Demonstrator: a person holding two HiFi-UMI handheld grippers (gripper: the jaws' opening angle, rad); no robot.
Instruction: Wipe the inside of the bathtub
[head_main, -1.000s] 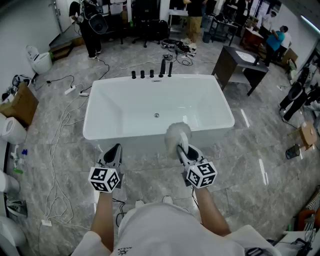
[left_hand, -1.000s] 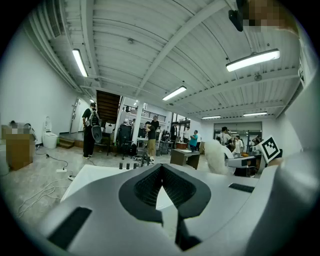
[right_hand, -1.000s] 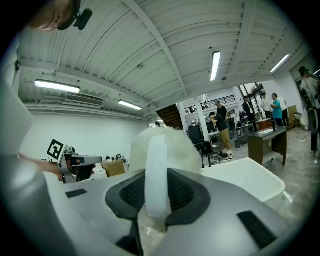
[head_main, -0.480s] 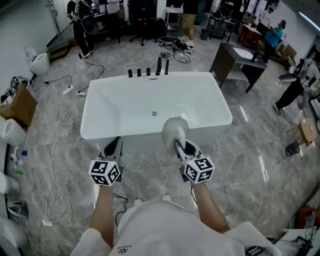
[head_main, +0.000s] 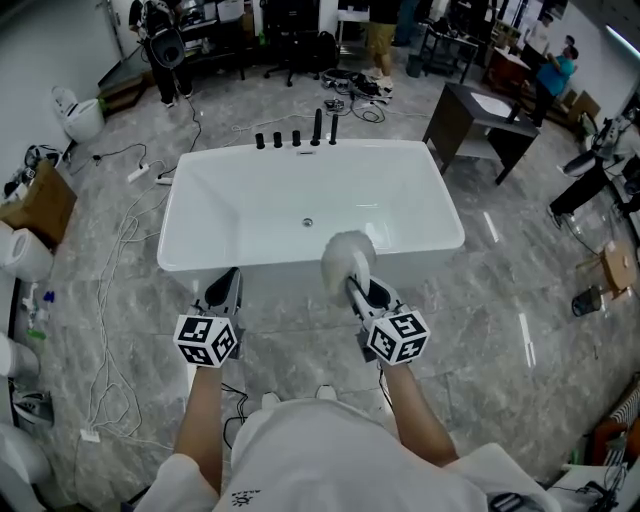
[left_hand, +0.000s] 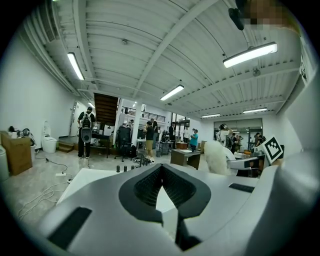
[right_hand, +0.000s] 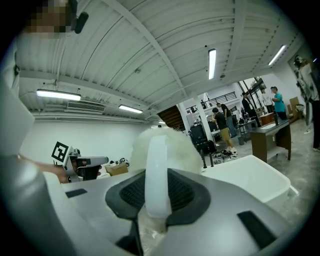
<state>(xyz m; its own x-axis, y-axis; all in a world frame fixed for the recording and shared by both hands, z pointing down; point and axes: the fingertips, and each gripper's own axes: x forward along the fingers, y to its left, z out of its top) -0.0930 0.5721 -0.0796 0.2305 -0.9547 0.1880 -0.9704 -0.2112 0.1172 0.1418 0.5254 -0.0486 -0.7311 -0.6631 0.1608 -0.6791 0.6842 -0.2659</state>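
— At the near rim of the bathtub (head_main: 270, 268): entry, both tools. Which one carries something?

— My right tool (head_main: 358, 290). Its jaws are clamped on the white handle (right_hand: 156, 175) of a fluffy white duster (head_main: 347, 256). The handle stands upright between the pads, and the fluffy head rises just past the tips.

— Position of the duster against the tub?

— From the head view, the head overlaps the near rim, right of centre. I cannot tell whether it touches the rim or hangs above it. It is not down on the tub bottom.

— Left tool?

— My left tool (head_main: 228, 283) has its jaws drawn together with nothing between them. It points at the near rim, left of centre, and sits well apart from the right tool. Its own view shows the duster off to the right, in the air.

— State of the tub?

— White, rectangular, bare inside. The drain (head_main: 307, 222) sits in the middle of the bottom. A row of black fittings (head_main: 296, 137) stands along the far rim.

— Surroundings?

— Grey stone-pattern floor (head_main: 480, 310). Loose cables (head_main: 120, 260) trail on it left of the tub. A dark table (head_main: 480, 115) stands beyond the tub's far right corner.
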